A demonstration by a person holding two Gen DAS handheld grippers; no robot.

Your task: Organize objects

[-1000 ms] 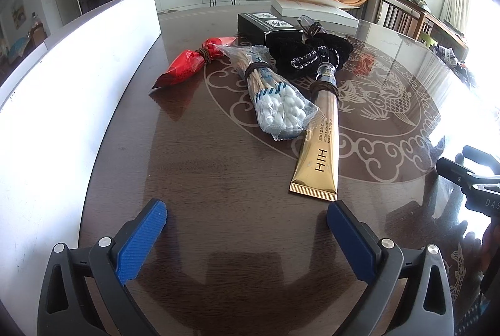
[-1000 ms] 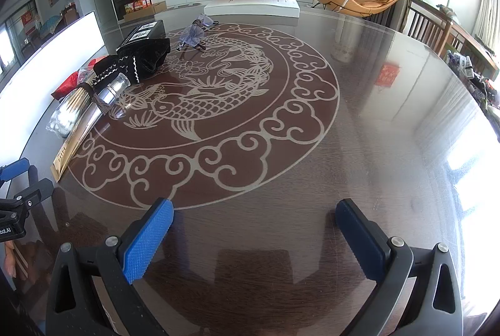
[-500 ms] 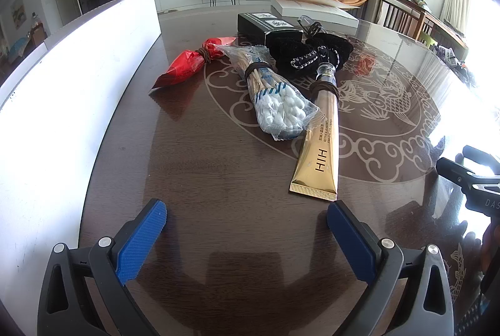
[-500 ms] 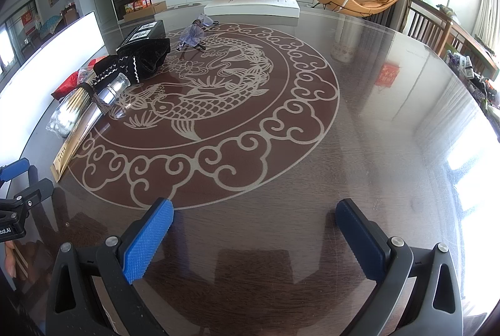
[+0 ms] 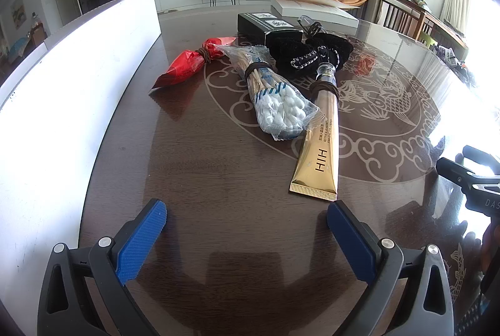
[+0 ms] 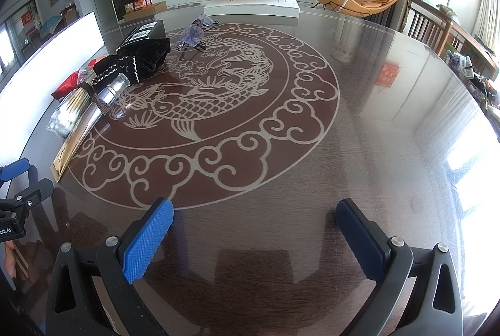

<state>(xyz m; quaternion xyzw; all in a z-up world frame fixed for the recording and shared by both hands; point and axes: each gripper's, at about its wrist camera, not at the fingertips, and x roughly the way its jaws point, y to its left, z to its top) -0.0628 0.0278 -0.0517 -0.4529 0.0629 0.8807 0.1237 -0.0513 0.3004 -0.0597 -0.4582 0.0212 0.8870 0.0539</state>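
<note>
Looks like nothing's really been sorted yet, as far as I can judge. Everything sits in a loose cluster in the upper middle of the left wrist view: a red packet (image 5: 187,67) toward the left, a swab bag (image 5: 278,105) in the centre with a band round its neck, a gold tube (image 5: 320,148) just right of it and touching the bag's corner, and a black pouch (image 5: 309,55) behind them near a black box (image 5: 265,25). A small purple thing (image 6: 193,34) lies apart further back in the right wrist view, can't tell what it is.

Left gripper (image 5: 247,229) is spread wide with nothing between the pads, low over the table (image 5: 218,180), the tube's crimped end just above its right finger. Right gripper (image 6: 254,226) is also released and empty, hovering over bare table at the bottom of its frame, well away from the pile.

Containers: the swab bag is see-through and full of swabs. The pouch and box are closed, so no idea what's inside. A white box (image 6: 253,6) sits at the far edge, upper middle, contents hidden too. So basically all of the job is left
</note>
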